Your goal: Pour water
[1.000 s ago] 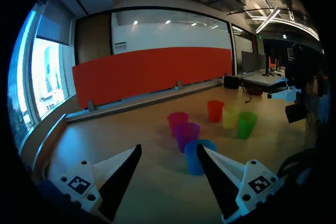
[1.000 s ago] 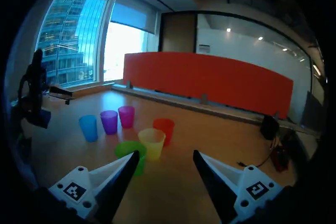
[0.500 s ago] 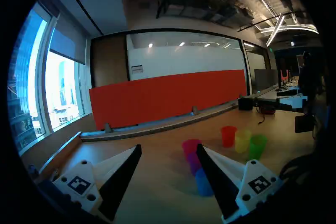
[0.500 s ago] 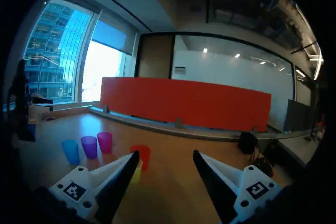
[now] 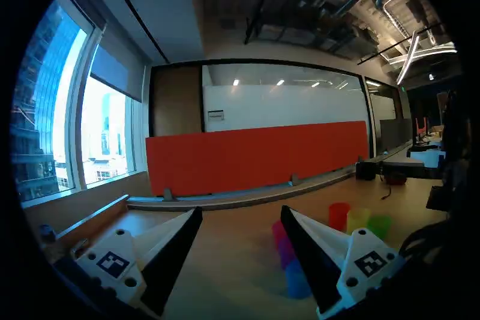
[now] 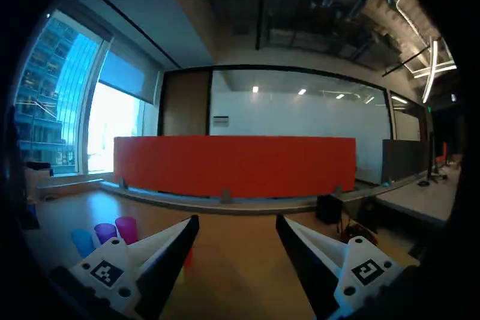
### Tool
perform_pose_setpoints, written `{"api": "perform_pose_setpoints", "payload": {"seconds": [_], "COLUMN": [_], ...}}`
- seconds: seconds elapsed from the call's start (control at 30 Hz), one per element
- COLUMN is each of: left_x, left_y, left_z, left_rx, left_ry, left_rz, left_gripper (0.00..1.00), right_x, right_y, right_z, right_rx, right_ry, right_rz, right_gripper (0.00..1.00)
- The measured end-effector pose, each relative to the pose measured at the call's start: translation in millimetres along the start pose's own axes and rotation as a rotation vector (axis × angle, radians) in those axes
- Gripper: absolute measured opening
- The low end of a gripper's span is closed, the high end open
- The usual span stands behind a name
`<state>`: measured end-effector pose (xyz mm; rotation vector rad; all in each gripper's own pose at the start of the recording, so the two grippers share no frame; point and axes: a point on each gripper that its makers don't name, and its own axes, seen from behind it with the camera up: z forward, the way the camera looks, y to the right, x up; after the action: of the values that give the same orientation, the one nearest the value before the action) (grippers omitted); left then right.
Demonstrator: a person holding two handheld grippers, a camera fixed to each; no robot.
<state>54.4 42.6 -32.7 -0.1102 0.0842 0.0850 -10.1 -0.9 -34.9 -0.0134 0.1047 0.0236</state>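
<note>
Jaws of left gripper [image 5: 240, 208] and right gripper [image 6: 236, 218] gape wide, empty; best dip toward cups [image 5: 339, 215] at lower right, squarely.

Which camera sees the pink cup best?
The right gripper view. The pink cup shows its rim and most of its side there. In the left gripper view a gripper finger covers most of it, leaving a thin pink strip.
</note>
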Motion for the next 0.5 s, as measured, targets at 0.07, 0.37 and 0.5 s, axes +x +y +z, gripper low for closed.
{"api": "perform_pose_setpoints", "payload": {"seconds": [0.07,0.37,0.5], "left_x": [2,-2,-8], "left_y": [-0.6,-5.2,-10.3], "left_z": [0.0,2.0,2.5], "left_rx": [0.013,0.05,0.071], "left_ry": [0.007,0.008,0.006], "left_rz": [0.003,-0.023,-0.032], "left_gripper": [0.97,0.97,0.97], "right_x": [1,-4,-2], "right_y": [3,2,2], "right_z": [0.5,0.1,-1.7], "right_rx": [-0.02,-0.039,-0.034], "right_ry": [0.008,0.007,0.018], "right_rz": [0.002,0.001,0.018], "right_gripper": [0.99,0.99,0.99]}}
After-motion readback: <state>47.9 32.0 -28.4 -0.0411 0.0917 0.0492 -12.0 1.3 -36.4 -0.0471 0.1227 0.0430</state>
